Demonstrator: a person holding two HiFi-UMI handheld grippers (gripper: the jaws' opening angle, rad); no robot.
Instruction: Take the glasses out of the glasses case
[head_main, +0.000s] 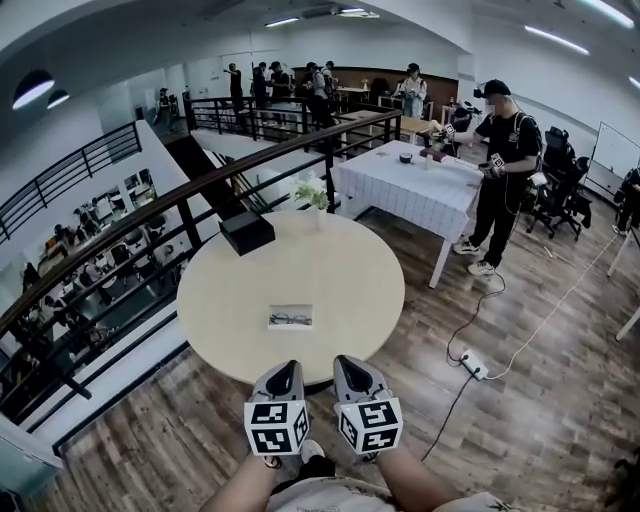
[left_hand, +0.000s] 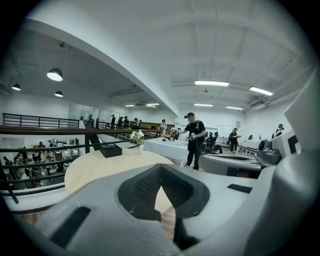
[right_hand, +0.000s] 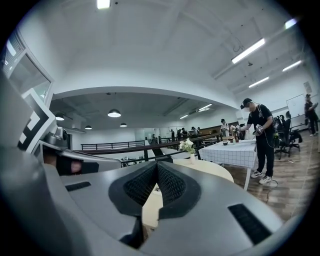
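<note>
A pair of dark-framed glasses (head_main: 290, 319) lies on a pale rectangular pad (head_main: 273, 323) on the near part of the round wooden table (head_main: 350, 290). A black box (head_main: 246, 232) sits at the table's far left edge. Both grippers hang side by side in front of the person's body, short of the table's near rim. The left gripper (head_main: 287, 367) is shut and holds nothing, its pads meeting at the tip (left_hand: 160, 172). The right gripper (head_main: 345, 362) is likewise shut and empty (right_hand: 156, 167). The glasses do not show in either gripper view.
A small vase of white flowers (head_main: 313, 197) stands at the table's far edge. A dark railing (head_main: 150, 215) runs along the left over a lower floor. A cloth-covered table (head_main: 410, 185) and a standing person (head_main: 500, 180) are beyond. A power strip and cable (head_main: 472, 364) lie on the floor, right.
</note>
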